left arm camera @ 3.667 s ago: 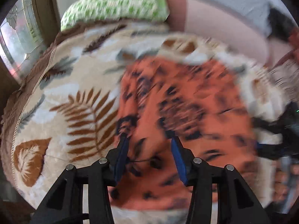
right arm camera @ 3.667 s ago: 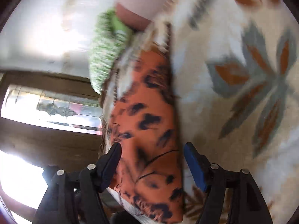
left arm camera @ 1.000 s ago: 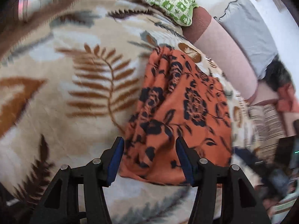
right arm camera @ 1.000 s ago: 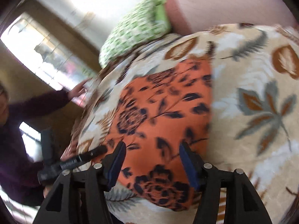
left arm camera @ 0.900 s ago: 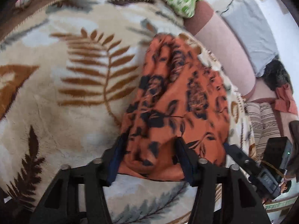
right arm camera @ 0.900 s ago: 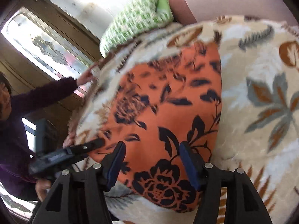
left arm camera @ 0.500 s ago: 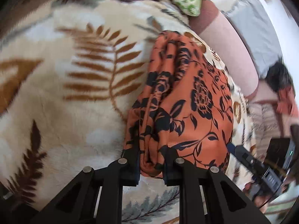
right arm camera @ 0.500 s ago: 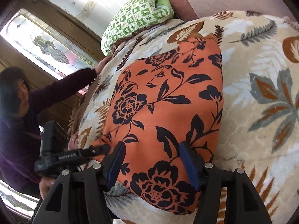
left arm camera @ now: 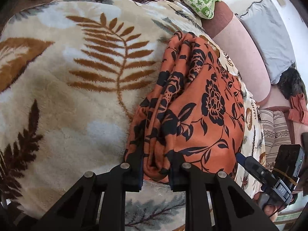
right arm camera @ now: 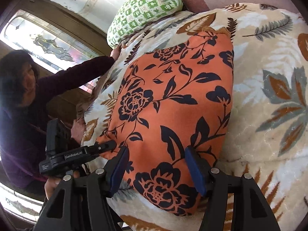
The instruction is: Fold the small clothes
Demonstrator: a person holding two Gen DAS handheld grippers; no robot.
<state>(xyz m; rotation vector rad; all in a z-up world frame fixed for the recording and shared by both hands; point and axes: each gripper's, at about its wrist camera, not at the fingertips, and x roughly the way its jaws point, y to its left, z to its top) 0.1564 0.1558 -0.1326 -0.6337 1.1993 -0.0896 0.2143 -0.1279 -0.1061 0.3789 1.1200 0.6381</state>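
Now your left gripper (left arm camera: 156, 170) has just clamped the orange floral garment's (left arm camera: 194, 104) near-left edge on the leaf-print blanket (left arm camera: 77, 88); your right gripper (right arm camera: 156, 170) hovers open over it, ready to fold.

Left gripper (left arm camera: 156, 165) angled down, jaws just closed, pinching a bunched corner of the cloth (left arm camera: 194, 104). Right gripper (right arm camera: 156, 170) angled down over the cloth's near edge, jaws wide, pads not pressing.

One orange garment (right arm camera: 173, 104), one blanket (left arm camera: 57, 96), one green pillow (right arm camera: 142, 7).
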